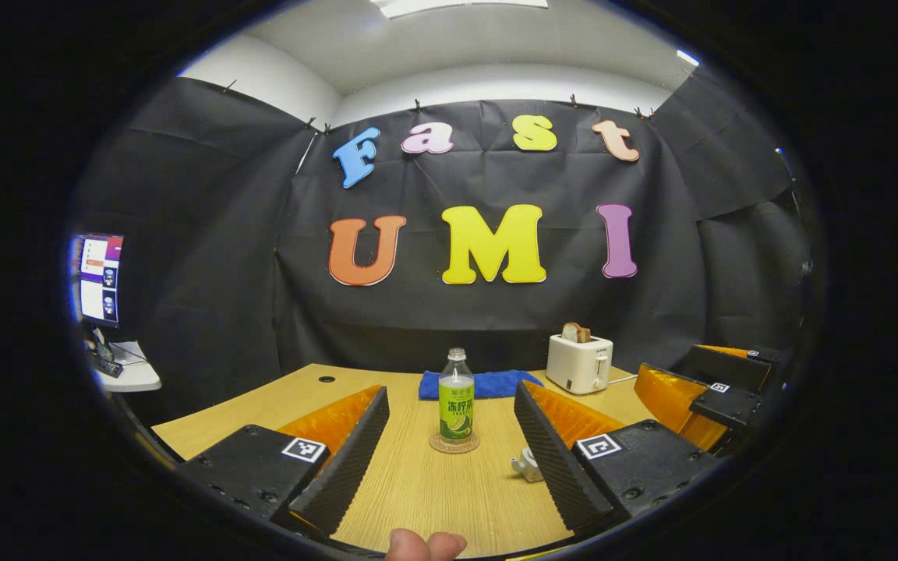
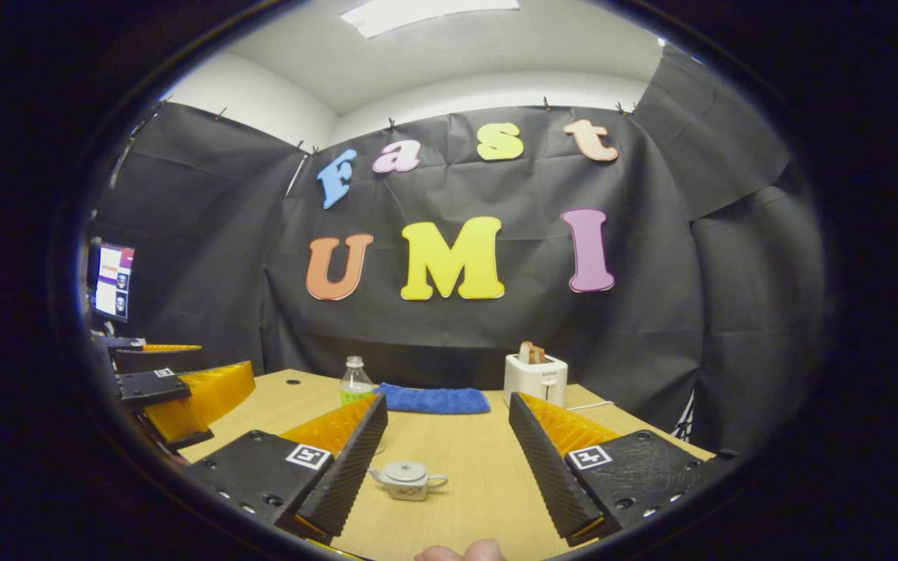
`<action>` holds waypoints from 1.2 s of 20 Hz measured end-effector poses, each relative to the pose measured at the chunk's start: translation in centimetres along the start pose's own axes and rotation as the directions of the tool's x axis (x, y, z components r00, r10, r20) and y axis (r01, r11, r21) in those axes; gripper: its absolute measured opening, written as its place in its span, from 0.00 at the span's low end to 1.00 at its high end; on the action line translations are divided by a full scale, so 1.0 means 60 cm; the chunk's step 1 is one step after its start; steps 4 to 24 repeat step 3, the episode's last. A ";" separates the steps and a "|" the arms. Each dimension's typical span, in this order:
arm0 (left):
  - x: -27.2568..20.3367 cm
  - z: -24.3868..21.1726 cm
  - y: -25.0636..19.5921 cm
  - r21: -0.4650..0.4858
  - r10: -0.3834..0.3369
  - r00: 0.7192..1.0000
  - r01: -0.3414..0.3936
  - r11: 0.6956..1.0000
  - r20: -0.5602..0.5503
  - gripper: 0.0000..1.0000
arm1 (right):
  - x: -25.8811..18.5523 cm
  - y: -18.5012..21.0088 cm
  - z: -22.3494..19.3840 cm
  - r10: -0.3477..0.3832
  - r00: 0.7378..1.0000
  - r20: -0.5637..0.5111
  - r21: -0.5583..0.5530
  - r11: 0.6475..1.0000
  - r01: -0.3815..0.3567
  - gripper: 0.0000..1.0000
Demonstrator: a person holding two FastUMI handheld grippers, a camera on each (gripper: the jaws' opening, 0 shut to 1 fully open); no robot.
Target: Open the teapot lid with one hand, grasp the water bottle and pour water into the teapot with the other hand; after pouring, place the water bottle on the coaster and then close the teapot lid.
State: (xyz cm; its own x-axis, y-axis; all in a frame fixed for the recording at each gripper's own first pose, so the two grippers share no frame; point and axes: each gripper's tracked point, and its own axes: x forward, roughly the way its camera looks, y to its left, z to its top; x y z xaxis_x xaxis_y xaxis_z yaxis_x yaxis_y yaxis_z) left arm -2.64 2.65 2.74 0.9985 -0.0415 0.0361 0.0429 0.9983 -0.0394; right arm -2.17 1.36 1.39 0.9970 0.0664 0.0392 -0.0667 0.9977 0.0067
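Left gripper (image 1: 449, 436): I hold it spread wide, empty, low in the frame and lined up on the water bottle (image 1: 456, 399).
Right gripper (image 2: 445, 448): spread as well, gripping nothing, with the teapot (image 2: 407, 479) between its fingers, low centre.
Bottle: upright on the coaster (image 1: 454, 444), centre of the left gripper view, cap on.
Teapot lid (image 2: 406, 471): seated on the pot.
Step, as I judge it: lid first.
How I would do it: I lower the right gripper straight over the knob, pinch it gently and lift vertically so the small pot does not slide or tip.
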 end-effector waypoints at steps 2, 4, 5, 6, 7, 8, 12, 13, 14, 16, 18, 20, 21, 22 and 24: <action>0.001 -0.001 0.002 -0.002 0.001 1.000 -0.001 1.000 -0.011 1.00 | 0.001 0.008 0.001 0.001 1.000 -0.001 -0.008 1.000 -0.001 0.94; 0.001 -0.005 0.004 -0.001 0.002 1.000 -0.002 1.000 -0.017 1.00 | 0.001 0.014 0.003 0.005 1.000 0.004 -0.008 1.000 -0.005 0.94; 0.001 -0.005 0.004 -0.001 0.002 1.000 -0.002 1.000 -0.017 1.00 | 0.001 0.014 0.003 0.005 1.000 0.004 -0.008 1.000 -0.005 0.94; 0.001 -0.005 0.004 -0.001 0.002 1.000 -0.002 1.000 -0.017 1.00 | 0.001 0.014 0.003 0.005 1.000 0.004 -0.008 1.000 -0.005 0.94; 0.001 -0.005 0.004 -0.001 0.002 1.000 -0.002 1.000 -0.017 1.00 | 0.001 0.014 0.003 0.005 1.000 0.004 -0.008 1.000 -0.005 0.94; 0.001 -0.005 0.004 -0.001 0.002 1.000 -0.002 1.000 -0.017 1.00 | 0.001 0.014 0.003 0.005 1.000 0.004 -0.008 1.000 -0.005 0.94; 0.001 -0.005 0.004 -0.001 0.002 1.000 -0.002 1.000 -0.017 1.00 | 0.001 0.014 0.003 0.005 1.000 0.004 -0.008 1.000 -0.005 0.94; 0.001 -0.005 0.004 -0.001 0.002 1.000 -0.002 1.000 -0.017 1.00 | 0.001 0.014 0.003 0.005 1.000 0.004 -0.008 1.000 -0.005 0.94; 0.001 -0.005 0.004 -0.001 0.002 1.000 -0.002 1.000 -0.017 1.00 | 0.001 0.014 0.003 0.005 1.000 0.004 -0.008 1.000 -0.005 0.94; 0.001 -0.005 0.004 -0.001 0.002 1.000 -0.002 1.000 -0.017 1.00 | 0.001 0.014 0.003 0.005 1.000 0.004 -0.008 1.000 -0.005 0.94; 0.001 -0.005 0.004 -0.001 0.002 1.000 -0.002 1.000 -0.017 1.00 | 0.001 0.014 0.003 0.005 1.000 0.004 -0.008 1.000 -0.005 0.94; 0.001 -0.005 0.004 -0.001 0.002 1.000 -0.002 1.000 -0.017 1.00 | 0.001 0.014 0.003 0.005 1.000 0.004 -0.008 1.000 -0.005 0.94; 0.001 -0.005 0.004 -0.001 0.002 1.000 -0.002 1.000 -0.017 1.00 | 0.001 0.014 0.003 0.005 1.000 0.004 -0.008 1.000 -0.005 0.94; 0.001 -0.005 0.004 -0.001 0.002 1.000 -0.002 1.000 -0.017 1.00 | 0.001 0.014 0.003 0.005 1.000 0.004 -0.008 1.000 -0.005 0.94; 0.001 -0.005 0.004 -0.001 0.002 1.000 -0.002 1.000 -0.017 1.00 | 0.001 0.014 0.003 0.005 1.000 0.004 -0.008 1.000 -0.005 0.94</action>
